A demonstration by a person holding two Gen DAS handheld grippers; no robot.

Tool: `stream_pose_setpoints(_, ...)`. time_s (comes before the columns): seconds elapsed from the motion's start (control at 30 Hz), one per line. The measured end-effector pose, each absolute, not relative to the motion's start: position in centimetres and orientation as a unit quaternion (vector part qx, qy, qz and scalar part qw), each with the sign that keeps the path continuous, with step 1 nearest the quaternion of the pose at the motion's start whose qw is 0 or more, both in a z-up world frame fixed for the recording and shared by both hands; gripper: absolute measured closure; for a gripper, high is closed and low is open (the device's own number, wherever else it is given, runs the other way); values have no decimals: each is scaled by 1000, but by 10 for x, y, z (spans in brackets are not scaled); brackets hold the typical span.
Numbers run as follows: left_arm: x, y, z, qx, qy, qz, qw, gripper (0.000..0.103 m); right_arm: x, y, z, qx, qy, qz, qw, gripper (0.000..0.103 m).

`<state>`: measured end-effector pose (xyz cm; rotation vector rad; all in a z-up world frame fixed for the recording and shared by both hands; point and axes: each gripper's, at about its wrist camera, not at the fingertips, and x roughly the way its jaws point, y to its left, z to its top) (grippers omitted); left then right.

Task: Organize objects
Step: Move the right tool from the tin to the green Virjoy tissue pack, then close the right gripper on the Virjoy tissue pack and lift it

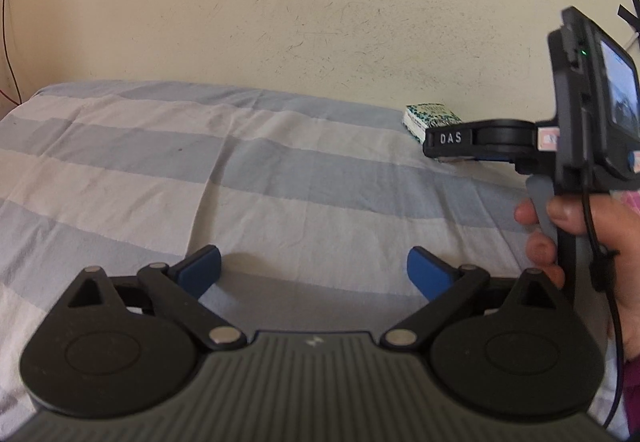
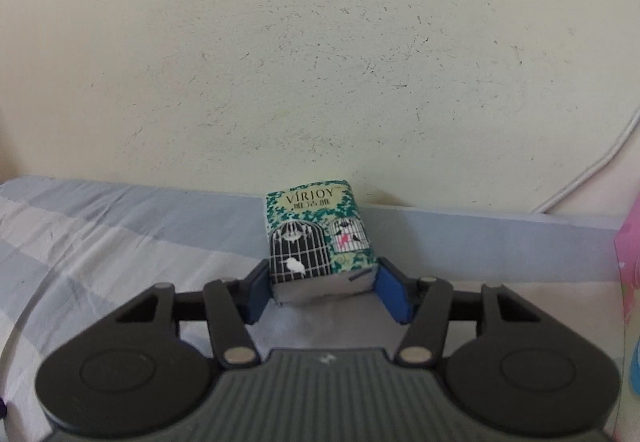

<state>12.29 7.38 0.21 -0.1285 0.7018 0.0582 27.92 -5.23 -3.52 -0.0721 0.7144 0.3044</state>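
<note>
Left wrist view: my left gripper [image 1: 314, 268] hovers over the striped bed sheet [image 1: 160, 170], its blue fingers [image 1: 200, 270] spread wide with nothing between them. The tissue pack [image 1: 430, 116] lies far off, by the wall [image 1: 280, 2], my right gripper [image 1: 444, 140] at it.

Right wrist view: my right fingers [image 2: 390, 294] pinch the tissue pack's [image 2: 316, 238] near end, one on each side; the pack rests on the sheet [image 2: 100, 242].

Two low wrist views toward wall, sharing striped bed [image 1: 200, 162]
</note>
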Motion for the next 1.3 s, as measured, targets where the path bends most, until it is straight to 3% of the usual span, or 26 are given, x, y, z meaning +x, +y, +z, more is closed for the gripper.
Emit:
stream_pose_setpoints(0.3,116,85,12,-83,320,-16,944,3,153,-93,-29,-58,335,213,916,48)
stream_pose_setpoints(0.57,74,12,10,-2,303,-268,914,3,19,-168,-26,-85,325,243,910,46)
stream_pose_setpoints(0.67,58,-19,5,10,318,-342,884,3,-19,-200,-27,-102,318,217,917,34)
stream_pose_setpoints(0.73,46,-34,3,18,322,-365,873,3,-36,-223,-28,-97,317,184,925,27)
stream_pose_setpoints(1.07,40,-28,0,-27,363,-329,871,4,-46,-229,-28,-58,305,198,930,27)
stream_pose_setpoints(1.13,43,-25,-1,-32,374,-317,871,13,-47,-220,-28,-61,310,210,925,27)
stream_pose_setpoints(1.17,45,-24,-3,-34,383,-317,867,26,-42,-216,-29,-62,312,215,923,27)
stream_pose_setpoints(1.27,43,-30,-3,-26,384,-325,864,38,-29,-206,-31,-52,317,230,919,33)
stream_pose_setpoints(1.3,43,-35,-3,-30,393,-345,852,45,-27,-204,-32,-49,312,233,920,43)
